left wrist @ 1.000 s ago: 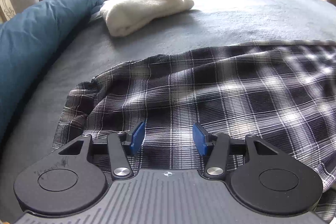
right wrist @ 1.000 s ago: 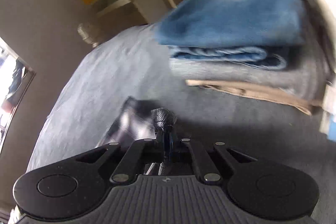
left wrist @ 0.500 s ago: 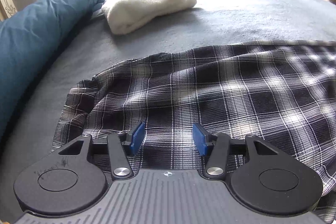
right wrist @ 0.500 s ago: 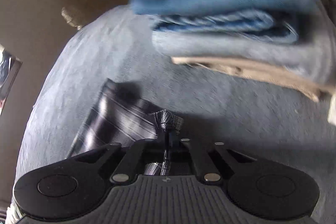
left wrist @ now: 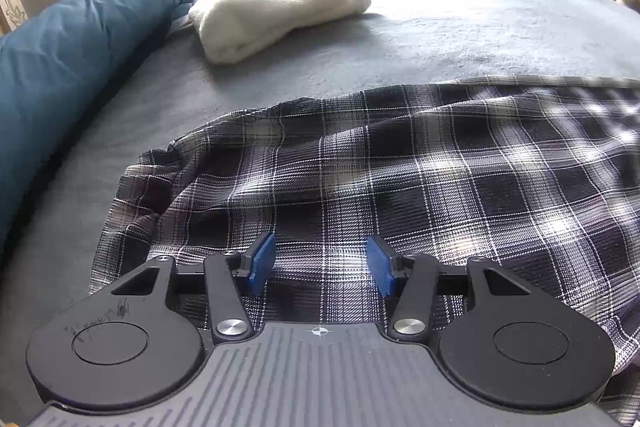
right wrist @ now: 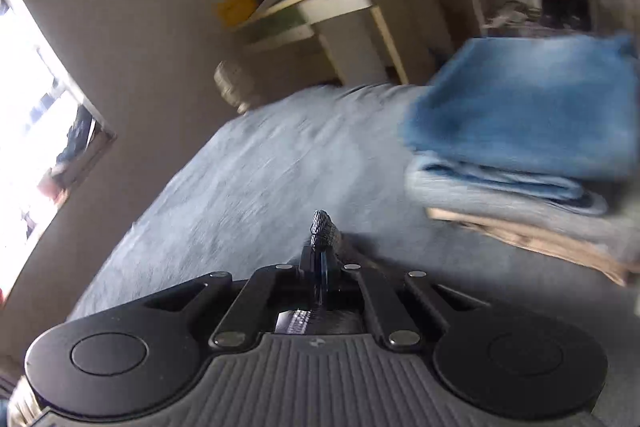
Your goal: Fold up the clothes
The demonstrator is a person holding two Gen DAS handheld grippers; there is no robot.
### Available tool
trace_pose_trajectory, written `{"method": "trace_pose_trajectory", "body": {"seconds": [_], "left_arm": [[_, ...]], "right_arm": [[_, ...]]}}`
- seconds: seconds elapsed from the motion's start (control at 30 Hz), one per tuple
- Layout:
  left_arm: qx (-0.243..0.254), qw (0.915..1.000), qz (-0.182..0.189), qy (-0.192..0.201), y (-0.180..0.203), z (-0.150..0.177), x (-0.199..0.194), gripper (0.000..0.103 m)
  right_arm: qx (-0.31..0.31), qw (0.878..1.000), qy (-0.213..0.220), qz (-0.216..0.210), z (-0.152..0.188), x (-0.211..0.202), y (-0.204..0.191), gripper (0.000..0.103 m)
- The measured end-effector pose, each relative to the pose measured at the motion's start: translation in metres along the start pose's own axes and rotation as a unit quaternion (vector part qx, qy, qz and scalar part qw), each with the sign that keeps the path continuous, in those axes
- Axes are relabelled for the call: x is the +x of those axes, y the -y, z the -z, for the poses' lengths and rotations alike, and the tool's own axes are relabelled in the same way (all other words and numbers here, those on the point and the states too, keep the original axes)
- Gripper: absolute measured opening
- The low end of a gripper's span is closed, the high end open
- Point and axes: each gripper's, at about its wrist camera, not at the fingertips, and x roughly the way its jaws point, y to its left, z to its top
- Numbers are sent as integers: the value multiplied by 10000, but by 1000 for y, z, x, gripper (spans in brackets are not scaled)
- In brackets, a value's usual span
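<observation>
A black-and-white plaid shirt [left wrist: 400,179] lies spread and rumpled on the grey bed cover [left wrist: 460,39]. Just above its near part hovers my left gripper [left wrist: 320,261], open, its blue pads [left wrist: 262,259] apart with only the flat cloth below them. In the right wrist view my right gripper [right wrist: 322,259] is shut on a small bunched tip of the plaid shirt [right wrist: 324,227], which pokes up between the pads. The rest of the shirt is hidden under that gripper's body.
A folded cream towel [left wrist: 276,7] and a teal pillow [left wrist: 72,43] lie at the far left of the bed. A stack of folded blue and beige clothes [right wrist: 528,155] sits on the bed at the right. A pale desk [right wrist: 340,19] stands against the wall.
My right gripper has risen and rolled with the pinched shirt tip; the plaid cloth seen below it earlier is now out of sight. The left gripper has held still.
</observation>
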Motion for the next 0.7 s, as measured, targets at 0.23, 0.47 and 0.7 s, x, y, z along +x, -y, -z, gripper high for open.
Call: {"method": "trace_pose_trajectory", "body": {"seconds": [0.23,0.47,0.7], "left_arm": [[71,10000,3,-11,1,-1,0,51],[53,10000,-35,-15,0,0,-4,51],[60,10000,-39,1,0,1,-3,51]], "right_arm": [[2012,9738,-862,611,37,20,127,5],[2103,9753,-411,534,26,8,127,22],[-56,9964,-406,741,14,-2,65,23]]}}
